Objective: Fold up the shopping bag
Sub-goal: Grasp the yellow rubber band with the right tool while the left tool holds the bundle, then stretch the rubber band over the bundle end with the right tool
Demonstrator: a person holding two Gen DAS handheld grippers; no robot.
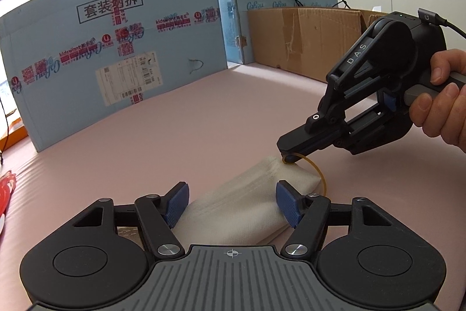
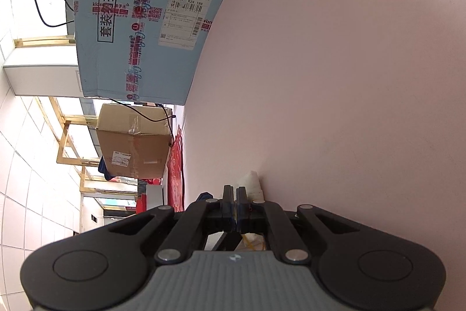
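The folded shopping bag (image 1: 244, 203) runs lengthwise between the spread left gripper (image 1: 231, 201); the right gripper (image 1: 287, 155) pinches a rubber band (image 1: 316, 171) at its far end.

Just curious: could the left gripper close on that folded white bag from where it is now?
Probably yes. The left gripper is open with the folded bag between its fingers, nothing blocking; the right gripper pinches a rubber band at the far end.

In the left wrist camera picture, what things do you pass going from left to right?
Blue box → white folded bag → brown cardboard box → right gripper → hand.
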